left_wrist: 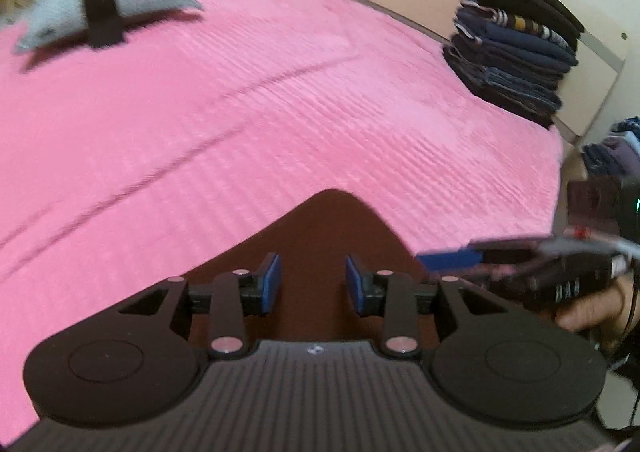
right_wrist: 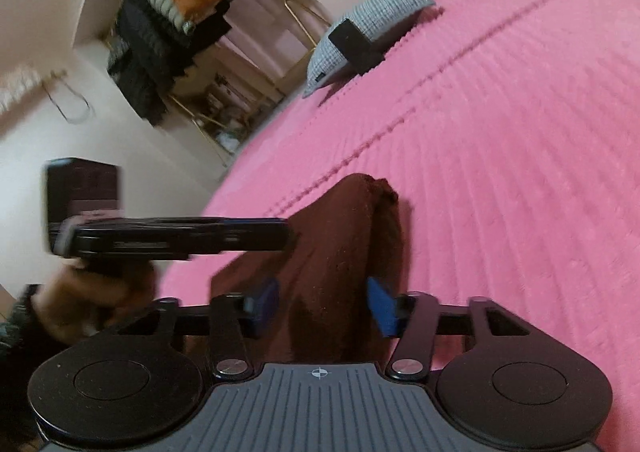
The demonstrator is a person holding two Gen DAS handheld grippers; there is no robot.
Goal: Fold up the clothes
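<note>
- Pink bedspread (left_wrist: 280, 92) carries a dark brown garment (right_wrist: 340, 236).
- Left tool (left_wrist: 313, 284): open over garment, gripping nothing.
- Right tool (right_wrist: 323, 306): open over garment.
- Folded stack (left_wrist: 516, 48) well apart from garment.

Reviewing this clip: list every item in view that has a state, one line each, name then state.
Left gripper: jaws open, nothing between them.
Right gripper: jaws open, over the garment.
Dark brown garment: folded, lying on the bedspread.
Clothes stack: folded, piled by the headboard.
Grey pillow: lying at the bed's far edge.
Pink bedspread: spread flat.
</note>
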